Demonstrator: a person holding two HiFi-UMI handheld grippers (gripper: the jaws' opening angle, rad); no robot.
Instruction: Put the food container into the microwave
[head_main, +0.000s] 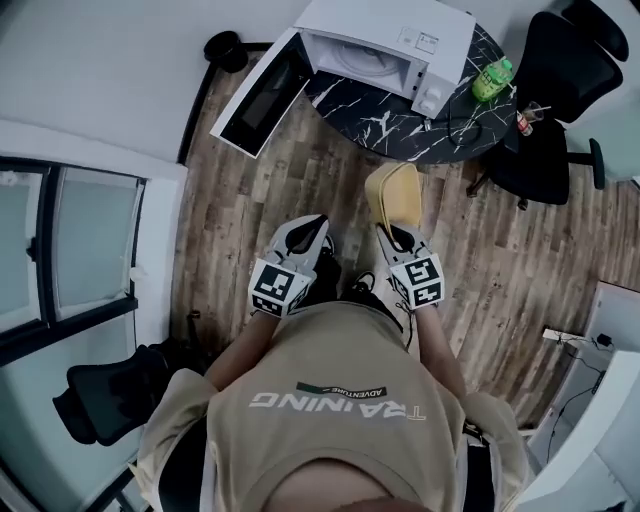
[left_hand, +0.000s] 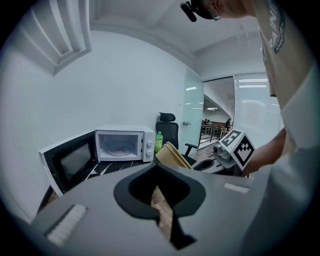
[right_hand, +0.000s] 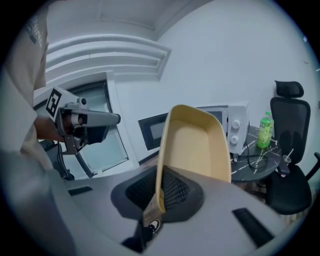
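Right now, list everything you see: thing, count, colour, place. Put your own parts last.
microwave: 1, white, on the table, door open
table: 1, black with white veins, at the far side
bottle: 1, green, on the table right of the microwave
container: 1, yellow, tilted on edge in the right tool
chair: 2, black, one right of the table, one by the window
floor: 1, brown wood planks, underfoot
shirt: 1, beige, on the person
left tool: 1, grey, jaws apart, nothing between them
right tool: 1, grey, jaws closed on the container's wall
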